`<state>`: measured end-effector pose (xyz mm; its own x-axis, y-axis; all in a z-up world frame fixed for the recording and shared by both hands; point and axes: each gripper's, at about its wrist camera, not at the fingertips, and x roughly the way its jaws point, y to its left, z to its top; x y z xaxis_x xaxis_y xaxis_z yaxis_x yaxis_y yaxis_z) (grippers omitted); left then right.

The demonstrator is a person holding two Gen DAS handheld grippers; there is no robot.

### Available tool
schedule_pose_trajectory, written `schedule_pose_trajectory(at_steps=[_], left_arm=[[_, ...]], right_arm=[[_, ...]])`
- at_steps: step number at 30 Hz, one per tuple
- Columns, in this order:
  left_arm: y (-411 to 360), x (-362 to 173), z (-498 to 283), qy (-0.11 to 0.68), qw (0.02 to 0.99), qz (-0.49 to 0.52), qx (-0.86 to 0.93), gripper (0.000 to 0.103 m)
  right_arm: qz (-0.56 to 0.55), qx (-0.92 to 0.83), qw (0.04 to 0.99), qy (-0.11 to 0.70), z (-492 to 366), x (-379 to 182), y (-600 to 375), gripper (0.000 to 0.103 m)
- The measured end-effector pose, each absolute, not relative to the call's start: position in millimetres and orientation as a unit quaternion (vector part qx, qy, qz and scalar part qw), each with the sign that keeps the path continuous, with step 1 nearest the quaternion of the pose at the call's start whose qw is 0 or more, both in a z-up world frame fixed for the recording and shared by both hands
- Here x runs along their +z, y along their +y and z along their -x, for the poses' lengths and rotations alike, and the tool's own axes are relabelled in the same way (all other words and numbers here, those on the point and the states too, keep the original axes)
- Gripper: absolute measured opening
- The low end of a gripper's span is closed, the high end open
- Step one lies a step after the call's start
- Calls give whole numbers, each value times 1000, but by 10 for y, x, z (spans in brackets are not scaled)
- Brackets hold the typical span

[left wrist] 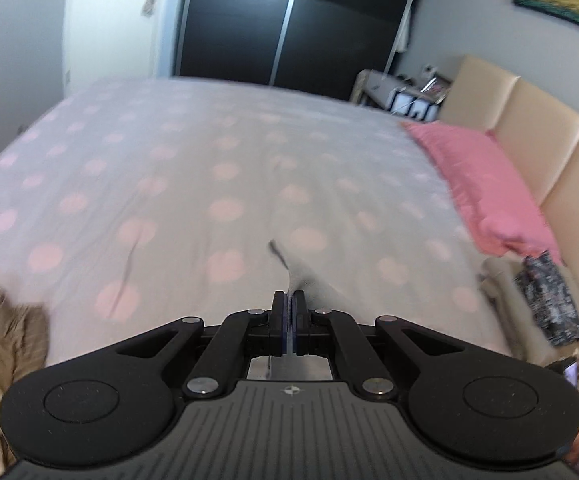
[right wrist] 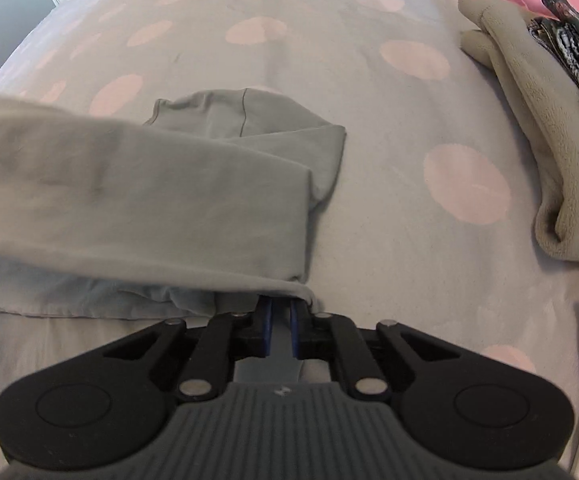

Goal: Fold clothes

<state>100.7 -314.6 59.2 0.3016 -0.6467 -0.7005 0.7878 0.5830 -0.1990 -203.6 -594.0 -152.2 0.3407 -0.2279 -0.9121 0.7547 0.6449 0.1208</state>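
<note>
While both tools work over the bed (right wrist: pixel 369 208), one grey garment (right wrist: pixel 161 200) lies folded across its dotted cover. One left tool (left wrist: pixel 290 300) is clamped on a corner of that fabric; one right tool (right wrist: pixel 280 307) sits nearly closed, its tips hidden under the hem, grip unclear. Open cover lies beyond; one folded stack (right wrist: pixel 561 128) is cut off at the right edge.

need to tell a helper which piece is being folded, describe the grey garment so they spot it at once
On the spotted bedspread, look left of the beige fleece pile. The grey garment lies in front of the right hand-held gripper, smooth and thin, unlike the fuzzy fleece.
</note>
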Motion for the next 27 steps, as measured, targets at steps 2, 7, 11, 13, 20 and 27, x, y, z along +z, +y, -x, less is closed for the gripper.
schedule_pose_trajectory(at_steps=[2, 7, 11, 13, 20, 27], left_arm=[[-3030, 302, -1126, 411, 799, -109, -426, 0], [-2822, -465, -1355, 474, 782, -135, -381, 0], [-2776, -802, -1349, 487, 772, -167, -373, 0], [-2784, -887, -1324, 485, 770, -184, -372, 0], [-2796, -963, -1315, 481, 771, -191, -372, 1], [-2797, -966, -1383, 486, 774, -170, -369, 1]], right_arm=[[-260, -315, 773, 486, 2006, -1509, -5885, 9], [-243, -316, 770, 498, 2006, -1584, -5824, 9], [-250, -313, 766, 502, 2056, -1623, -5802, 9], [-260, -308, 758, 513, 2074, -1592, -5820, 9], [-311, -309, 758, 482, 2274, -1220, -6019, 28], [-377, -357, 762, 386, 2193, -1220, -6552, 30]])
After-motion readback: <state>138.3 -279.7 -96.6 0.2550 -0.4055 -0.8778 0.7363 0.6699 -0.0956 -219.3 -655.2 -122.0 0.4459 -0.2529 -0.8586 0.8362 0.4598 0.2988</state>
